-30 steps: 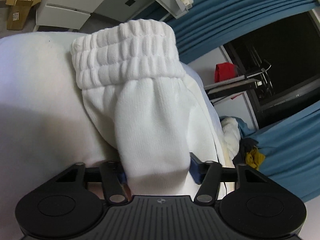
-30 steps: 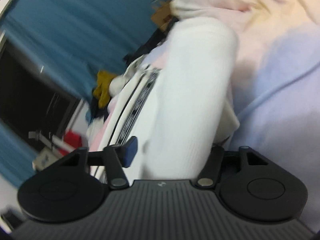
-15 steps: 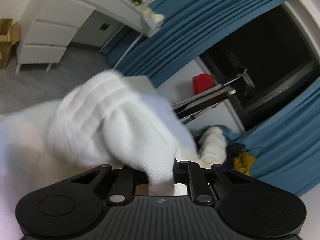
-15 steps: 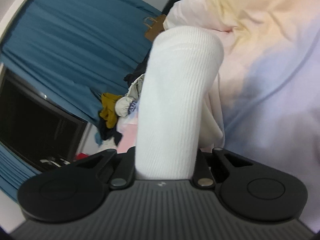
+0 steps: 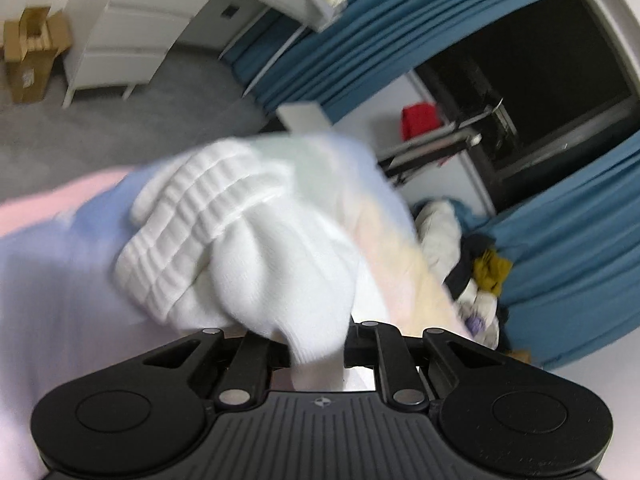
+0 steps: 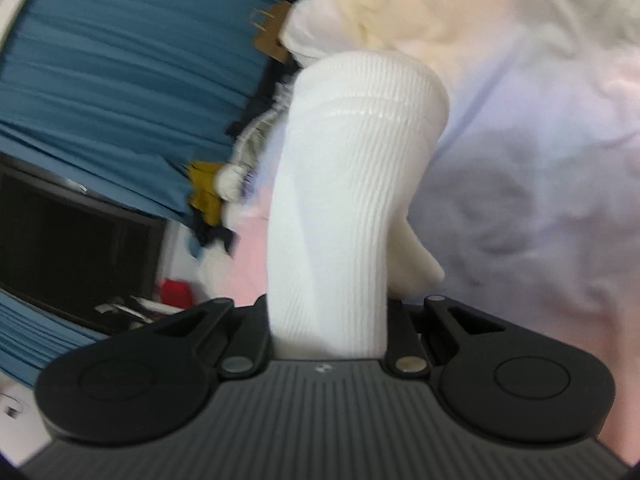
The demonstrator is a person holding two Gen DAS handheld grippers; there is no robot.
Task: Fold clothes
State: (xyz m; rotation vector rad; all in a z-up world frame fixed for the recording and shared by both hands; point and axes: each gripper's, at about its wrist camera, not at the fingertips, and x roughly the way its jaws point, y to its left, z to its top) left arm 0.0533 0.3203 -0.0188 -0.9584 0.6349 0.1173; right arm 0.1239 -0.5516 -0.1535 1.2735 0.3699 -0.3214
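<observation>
Left hand-held gripper [image 5: 318, 354] and right hand-held gripper [image 6: 328, 332] each clamping white garment [image 5: 240, 248], pastel sheet [image 6: 540, 160] beneath, clothes heap [image 5: 476, 276] beyond

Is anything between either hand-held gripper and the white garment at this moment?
Nothing visible. The left hand-held gripper is shut on the white garment, and the right hand-held gripper is shut on its ribbed part.

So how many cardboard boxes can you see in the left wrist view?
1: an open cardboard box stands on the grey floor at far left, beside the white drawer unit. Others may be hidden behind the bedding.
</observation>
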